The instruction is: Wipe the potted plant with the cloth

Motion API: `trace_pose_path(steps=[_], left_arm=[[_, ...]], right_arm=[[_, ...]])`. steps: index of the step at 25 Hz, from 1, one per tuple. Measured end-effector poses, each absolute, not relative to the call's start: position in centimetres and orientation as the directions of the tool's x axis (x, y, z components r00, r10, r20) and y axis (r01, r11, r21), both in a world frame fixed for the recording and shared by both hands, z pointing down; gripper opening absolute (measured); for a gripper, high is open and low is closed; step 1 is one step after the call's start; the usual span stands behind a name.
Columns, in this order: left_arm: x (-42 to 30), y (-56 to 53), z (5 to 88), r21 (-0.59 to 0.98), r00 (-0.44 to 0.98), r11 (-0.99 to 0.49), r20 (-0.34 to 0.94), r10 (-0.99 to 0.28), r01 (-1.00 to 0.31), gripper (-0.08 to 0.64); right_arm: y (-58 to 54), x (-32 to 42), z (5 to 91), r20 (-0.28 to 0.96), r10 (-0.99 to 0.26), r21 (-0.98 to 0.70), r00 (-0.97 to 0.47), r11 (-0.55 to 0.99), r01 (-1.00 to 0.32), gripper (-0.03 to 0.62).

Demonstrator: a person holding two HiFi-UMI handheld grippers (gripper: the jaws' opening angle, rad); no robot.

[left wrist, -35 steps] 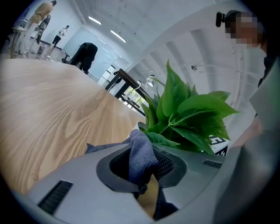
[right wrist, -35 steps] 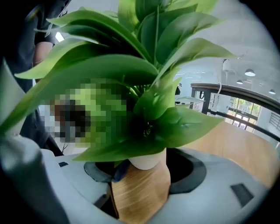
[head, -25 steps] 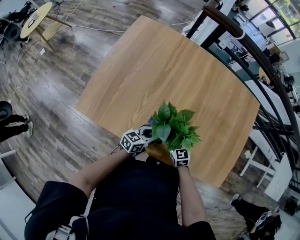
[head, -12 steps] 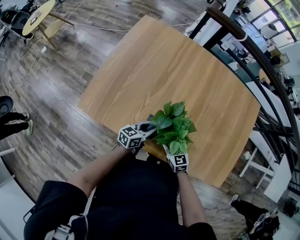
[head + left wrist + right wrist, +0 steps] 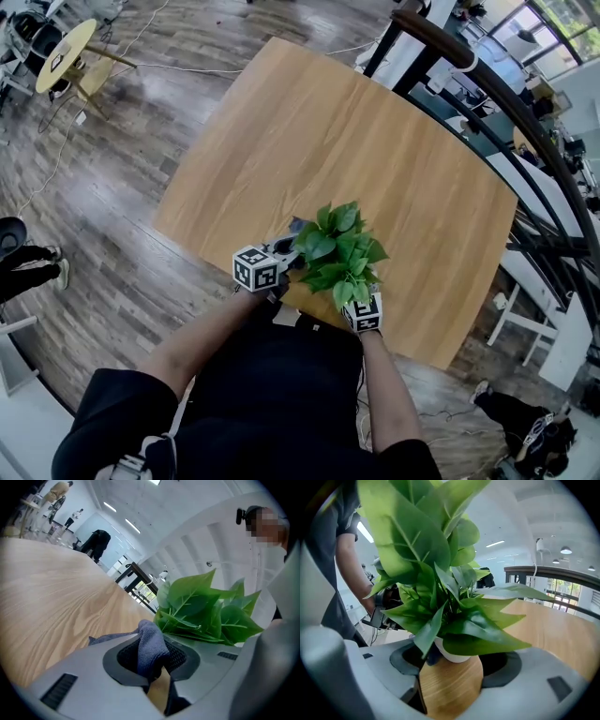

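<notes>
The potted plant (image 5: 339, 251) has broad green leaves (image 5: 440, 583) and a wood-look pot (image 5: 450, 686) with a white rim. My right gripper (image 5: 451, 667) is shut on the pot and holds it above the near edge of the wooden table (image 5: 375, 159). My left gripper (image 5: 152, 656) is shut on a blue-grey cloth (image 5: 149, 646), bunched between the pads. In the head view the left gripper (image 5: 281, 258) sits just left of the foliage, and the cloth (image 5: 298, 226) reaches the leaves (image 5: 201, 611). The right gripper's marker cube (image 5: 363, 313) shows below the plant.
The table top stretches bare beyond the plant. A dark curved railing (image 5: 487, 84) runs past the table's far right side. A small round yellow table (image 5: 64, 54) stands on the plank floor at far left. The person's arms and dark shirt (image 5: 272, 394) fill the near side.
The left gripper and cloth moved up and slightly left, closer against the plant's left leaves. The plant and right gripper shifted a little up the frame.
</notes>
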State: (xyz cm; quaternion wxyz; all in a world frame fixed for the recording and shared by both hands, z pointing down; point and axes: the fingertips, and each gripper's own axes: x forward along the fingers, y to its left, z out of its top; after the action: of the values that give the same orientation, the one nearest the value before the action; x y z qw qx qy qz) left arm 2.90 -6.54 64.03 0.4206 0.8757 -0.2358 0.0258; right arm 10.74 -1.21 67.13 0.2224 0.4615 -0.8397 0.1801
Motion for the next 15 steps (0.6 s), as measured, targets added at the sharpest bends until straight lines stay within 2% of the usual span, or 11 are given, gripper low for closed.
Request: trace_pose_path(steps=[9,15], left_arm=[[3.9,-3.9,63.4,0.721,0.916,-0.583,0.191,-0.353,-0.375,0.087],[6.1,0.4,63.6,0.642,0.958,-0.712,0.231,-0.171,-0.282,0.087]], right_arm=[[-1.6,10.6,66.5,0.526,-0.712,-0.120,-0.465,0.479,-0.870,0.308],[-1.8,10.7,66.3,0.525,-0.716,-0.118,-0.459,0.473,-0.873,0.308]])
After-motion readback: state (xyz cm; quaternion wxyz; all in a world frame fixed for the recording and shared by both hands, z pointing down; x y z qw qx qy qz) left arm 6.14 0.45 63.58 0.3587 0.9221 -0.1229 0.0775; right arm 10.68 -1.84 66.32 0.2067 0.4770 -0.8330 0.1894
